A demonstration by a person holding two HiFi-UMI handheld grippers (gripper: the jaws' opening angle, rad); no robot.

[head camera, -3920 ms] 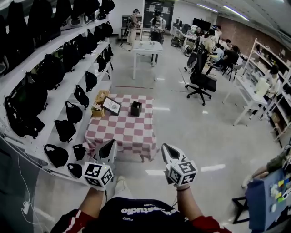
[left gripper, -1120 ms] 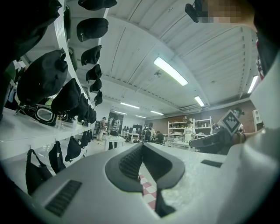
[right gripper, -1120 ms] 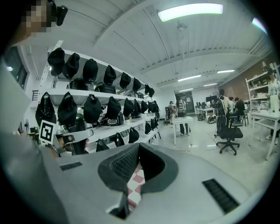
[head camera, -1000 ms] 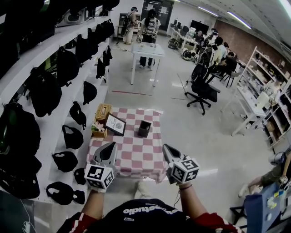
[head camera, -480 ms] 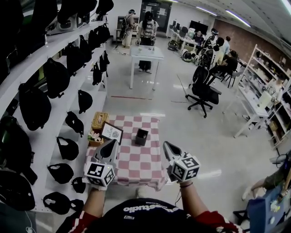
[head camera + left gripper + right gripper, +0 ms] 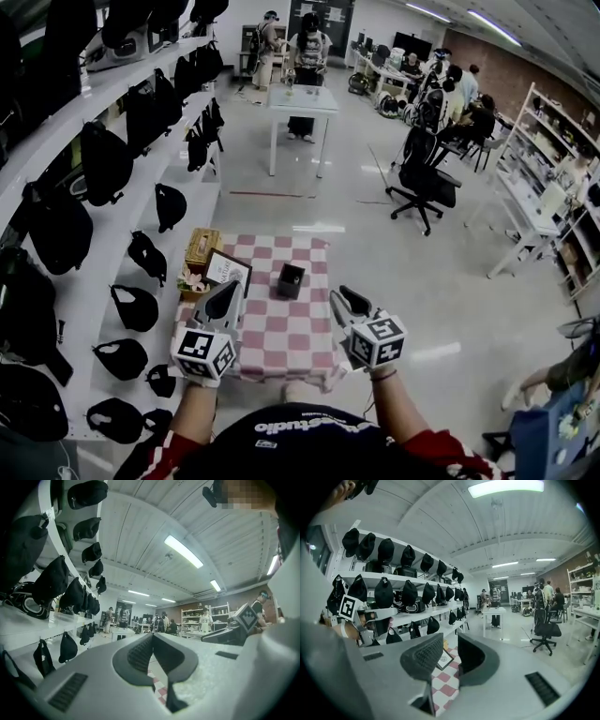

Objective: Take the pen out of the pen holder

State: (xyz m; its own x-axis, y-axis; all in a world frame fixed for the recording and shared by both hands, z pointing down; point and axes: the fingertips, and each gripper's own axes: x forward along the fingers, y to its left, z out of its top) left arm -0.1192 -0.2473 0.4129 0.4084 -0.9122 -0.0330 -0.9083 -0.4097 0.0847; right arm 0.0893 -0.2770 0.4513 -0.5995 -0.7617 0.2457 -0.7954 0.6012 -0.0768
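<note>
Left gripper (image 6: 228, 292) jaws together, right gripper (image 6: 339, 302) jaws narrowly apart, both empty; the pen, too small to see in the holder (image 6: 291, 279) near the table's (image 6: 281, 330) far edge, is probably light, stiff and slim, best pinched at its top.

Your tabletop (image 6: 281, 328) has pink and white checks. The pen holder (image 6: 290, 279) is black. The bags (image 6: 103, 159) on the white shelf (image 6: 202, 192) are black too (like the pen holder). Your left gripper (image 6: 228, 291) and right gripper (image 6: 343, 298) show black-and-white squares.
</note>
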